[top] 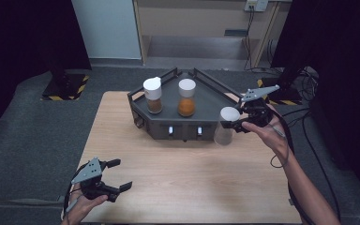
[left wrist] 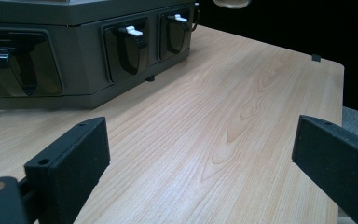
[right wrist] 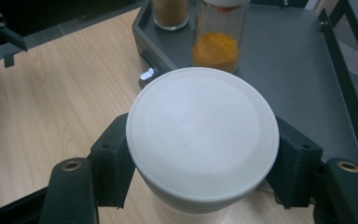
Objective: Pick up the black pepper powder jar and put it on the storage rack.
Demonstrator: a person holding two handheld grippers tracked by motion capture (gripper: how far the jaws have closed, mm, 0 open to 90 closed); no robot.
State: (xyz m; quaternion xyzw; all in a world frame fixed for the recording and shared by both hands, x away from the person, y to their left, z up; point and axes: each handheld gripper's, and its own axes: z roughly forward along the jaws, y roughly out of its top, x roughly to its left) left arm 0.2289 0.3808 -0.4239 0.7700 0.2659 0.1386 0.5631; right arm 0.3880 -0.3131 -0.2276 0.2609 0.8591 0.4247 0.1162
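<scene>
Three white-capped jars are in play. My right gripper (top: 236,124) clamps its jaws on the cap of one jar (top: 226,126), held just off the front right corner of the dark tray (top: 215,98); I cannot tell what it contains. Two others stand on the tray: a brown-powder jar (top: 153,95) and an orange-powder jar (top: 186,98). My left gripper (top: 117,174) hangs wide, holding nothing, above the wooden table (top: 178,183). From the left gripper view, white latches (left wrist: 133,31) show on the tray's front.
</scene>
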